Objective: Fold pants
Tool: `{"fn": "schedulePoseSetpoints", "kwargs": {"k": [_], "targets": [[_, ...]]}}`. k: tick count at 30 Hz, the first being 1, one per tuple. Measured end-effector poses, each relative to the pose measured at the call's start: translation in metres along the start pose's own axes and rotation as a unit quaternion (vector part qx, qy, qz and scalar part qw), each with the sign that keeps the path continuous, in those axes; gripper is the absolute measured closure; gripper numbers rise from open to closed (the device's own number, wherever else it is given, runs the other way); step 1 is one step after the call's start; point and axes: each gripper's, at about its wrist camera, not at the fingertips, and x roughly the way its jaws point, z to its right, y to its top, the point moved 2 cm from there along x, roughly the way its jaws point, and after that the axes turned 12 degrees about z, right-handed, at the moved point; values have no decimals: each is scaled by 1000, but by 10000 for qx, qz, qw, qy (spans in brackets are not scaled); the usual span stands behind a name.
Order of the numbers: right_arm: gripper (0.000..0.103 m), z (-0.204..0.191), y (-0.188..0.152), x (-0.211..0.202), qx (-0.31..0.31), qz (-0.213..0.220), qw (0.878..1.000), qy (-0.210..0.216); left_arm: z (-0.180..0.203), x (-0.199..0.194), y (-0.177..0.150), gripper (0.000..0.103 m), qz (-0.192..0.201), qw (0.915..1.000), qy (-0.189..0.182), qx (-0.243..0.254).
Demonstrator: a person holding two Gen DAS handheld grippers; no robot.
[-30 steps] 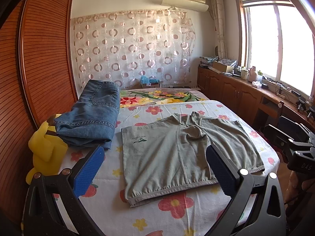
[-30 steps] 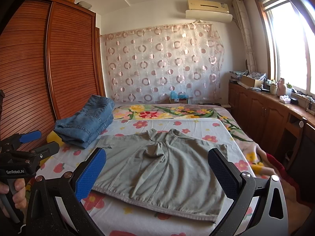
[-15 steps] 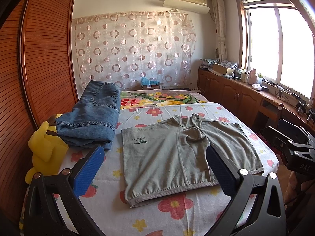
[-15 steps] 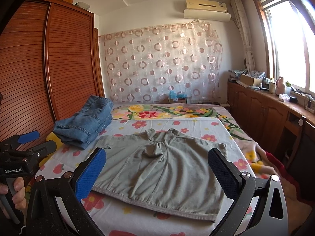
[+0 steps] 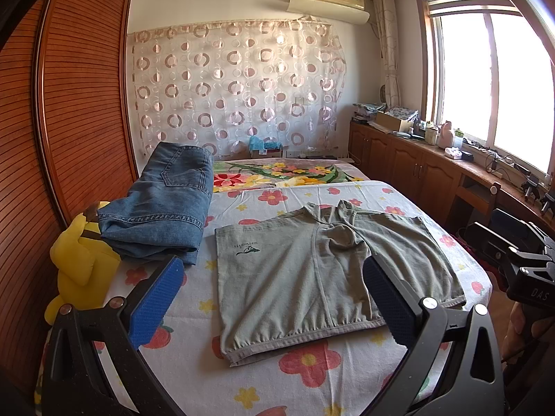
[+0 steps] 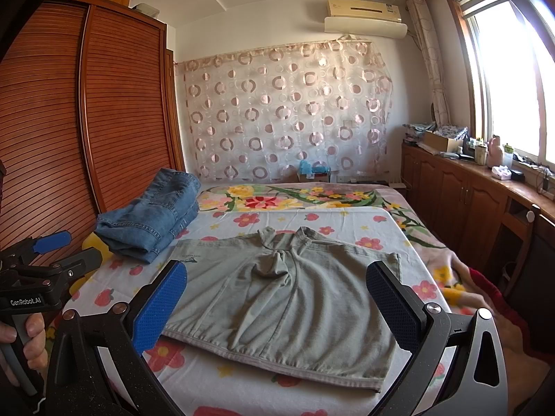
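Floral-sheeted bed [image 5: 305,364] fills frame centre, grey-green shorts [image 5: 312,270] spread flat mid-frame, unfolded; left gripper [image 5: 270,298] and right gripper [image 6: 277,298] both gape empty above the near hem; pre-grasp step, next likely pinching an edge.

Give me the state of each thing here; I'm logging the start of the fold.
Green shorts: spread flat, unfolded.
Jeans: folded, beside the shorts.
Left gripper: open, empty.
Right gripper: open, empty.
Yellow plush toy: at bed edge, under jeans.
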Motion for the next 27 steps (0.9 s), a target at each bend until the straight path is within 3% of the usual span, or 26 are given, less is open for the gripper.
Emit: {"fn": "schedulePoseSetpoints", "kwargs": {"k": [27], "targets": [[0, -1, 0, 0, 19, -11, 10000, 3, -1, -2, 2, 0, 23, 10000, -1, -9]]}}
